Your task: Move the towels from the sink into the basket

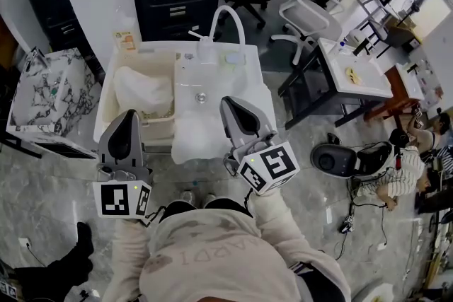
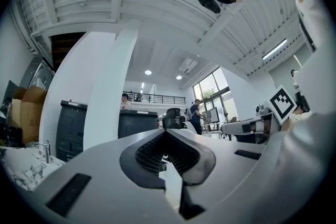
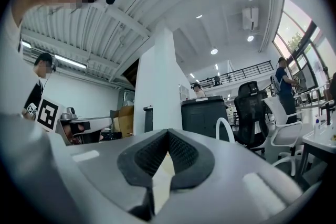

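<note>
**Both grippers level and shut before the sink**

The person stands facing the sink unit with both forearms held forward. The left gripper (image 1: 129, 114) points ahead, roughly level, its tip over the near rim of the basket (image 1: 105, 108). Its jaws meet at the tip with nothing between them. The right gripper (image 1: 228, 102) is held the same way over the near part of the sink (image 1: 212, 85), jaws pressed together and empty.

At the left of the unit, the beige basket holds one crumpled white towel (image 1: 141, 90). Beside it on the right, the white basin shows its drain. A second pale cloth (image 1: 198, 139), seemingly a towel, lies across the near end of the sink, just below the right gripper.

Only the head view shows the basket, the sink and the towels. The two gripper views look out across the room at a white column (image 2: 107, 92), dark cabinets and the ceiling. The left gripper view catches a marker cube (image 2: 283, 103) at its right edge, and the right gripper view shows the arched faucet (image 3: 226, 131).
</note>
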Motion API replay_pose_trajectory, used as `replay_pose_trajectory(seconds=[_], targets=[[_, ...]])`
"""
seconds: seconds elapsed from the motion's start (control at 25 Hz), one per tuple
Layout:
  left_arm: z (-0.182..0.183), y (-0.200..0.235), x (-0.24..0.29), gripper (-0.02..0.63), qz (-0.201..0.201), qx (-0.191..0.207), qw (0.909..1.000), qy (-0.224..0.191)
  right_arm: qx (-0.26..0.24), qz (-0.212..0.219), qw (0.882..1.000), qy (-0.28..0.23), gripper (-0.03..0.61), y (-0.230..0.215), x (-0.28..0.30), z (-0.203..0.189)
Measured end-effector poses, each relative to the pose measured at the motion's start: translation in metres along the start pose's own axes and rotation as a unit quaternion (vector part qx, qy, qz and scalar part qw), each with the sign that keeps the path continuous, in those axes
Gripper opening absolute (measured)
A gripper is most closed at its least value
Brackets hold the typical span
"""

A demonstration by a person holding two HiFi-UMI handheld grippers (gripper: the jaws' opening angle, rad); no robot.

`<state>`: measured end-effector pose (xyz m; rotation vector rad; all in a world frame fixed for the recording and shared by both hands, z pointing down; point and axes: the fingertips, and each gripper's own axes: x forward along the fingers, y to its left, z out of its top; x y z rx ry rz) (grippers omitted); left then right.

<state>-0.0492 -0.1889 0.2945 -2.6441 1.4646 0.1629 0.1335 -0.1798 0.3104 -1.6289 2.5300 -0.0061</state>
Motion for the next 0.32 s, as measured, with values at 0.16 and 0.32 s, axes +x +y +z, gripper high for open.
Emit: replay_pose_trajectory(seconds=[0.16, 0.32], targets=[[-0.0017, 0.0013, 0.0004, 0.005, 0.0, 0.0, 1.0, 0.002, -0.002, 0.002, 1.0, 0.001, 0.009, 0.001, 0.001, -0.0002], [-0.0028, 0.0011, 0.001, 0.006, 0.0, 0.002, 1.0, 0.004, 0.002, 0.003, 1.0, 0.0, 0.011, 0.0017, 0.0017, -0.0005]])
